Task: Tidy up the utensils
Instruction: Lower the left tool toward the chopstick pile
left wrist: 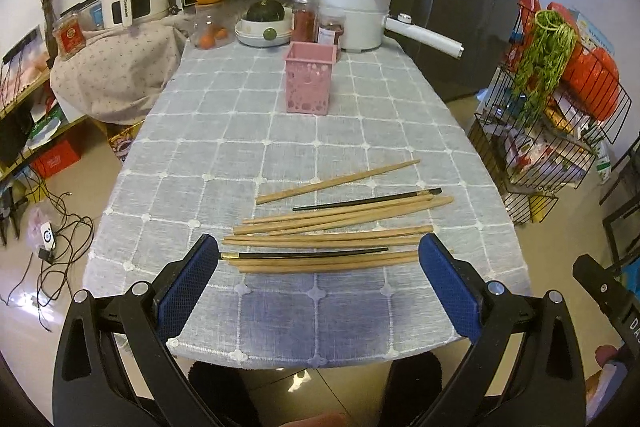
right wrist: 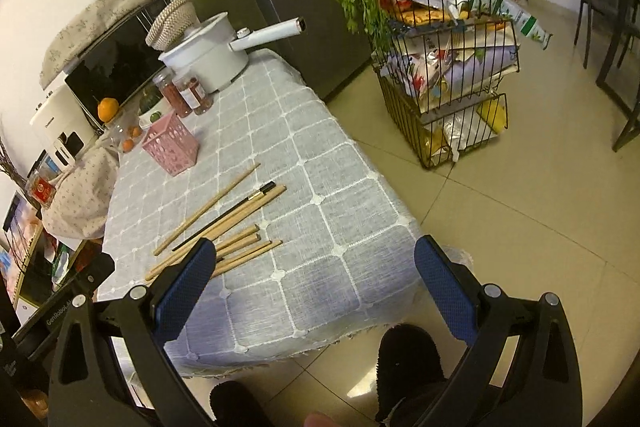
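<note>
Looking along your left gripper [left wrist: 319,259], jaws spread wide over the chopsticks [left wrist: 340,223] scattered near the table's [left wrist: 180,163] front edge, pink holder [left wrist: 310,78] upright mid-table beyond. Right gripper [right wrist: 312,267]: also spread, empty, at the front right corner, chopsticks [right wrist: 224,223] just left.

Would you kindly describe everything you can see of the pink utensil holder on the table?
The pink utensil holder is a square, open-topped box that looks like plastic, its walls pierced with rows of small holes. It stands upright on the grey checked tablecloth, beyond the loose chopsticks and just in front of two spice jars. No utensil sticks out above its rim, and neither gripper touches it.
</note>
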### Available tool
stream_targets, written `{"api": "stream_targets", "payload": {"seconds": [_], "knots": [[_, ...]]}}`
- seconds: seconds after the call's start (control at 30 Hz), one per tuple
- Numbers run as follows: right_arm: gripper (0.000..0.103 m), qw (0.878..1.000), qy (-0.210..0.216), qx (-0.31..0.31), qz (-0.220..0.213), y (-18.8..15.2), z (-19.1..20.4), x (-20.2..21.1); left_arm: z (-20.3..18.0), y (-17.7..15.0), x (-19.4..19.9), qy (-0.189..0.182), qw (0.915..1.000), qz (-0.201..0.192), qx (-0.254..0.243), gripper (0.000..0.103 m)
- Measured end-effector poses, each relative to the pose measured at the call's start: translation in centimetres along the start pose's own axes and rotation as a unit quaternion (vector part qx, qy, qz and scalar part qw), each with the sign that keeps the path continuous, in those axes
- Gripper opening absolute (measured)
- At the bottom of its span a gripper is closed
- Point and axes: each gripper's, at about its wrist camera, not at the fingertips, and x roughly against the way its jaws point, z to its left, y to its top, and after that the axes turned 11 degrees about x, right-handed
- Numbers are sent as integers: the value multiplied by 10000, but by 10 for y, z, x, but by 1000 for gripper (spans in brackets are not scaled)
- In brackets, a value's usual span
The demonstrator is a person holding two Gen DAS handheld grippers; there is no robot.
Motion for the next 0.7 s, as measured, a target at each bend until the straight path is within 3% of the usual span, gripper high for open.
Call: {"api": "stream_targets", "payload": {"seconds": [0.53,0.7], "knots": [[97,9997,-138,76,174,3,4,-13,-13,3,-18,70,9996,152,-209,96],[97,9996,-161,13,235,2,-2,-17,-28,11,-33,107,9974,349,-625,96]]}}
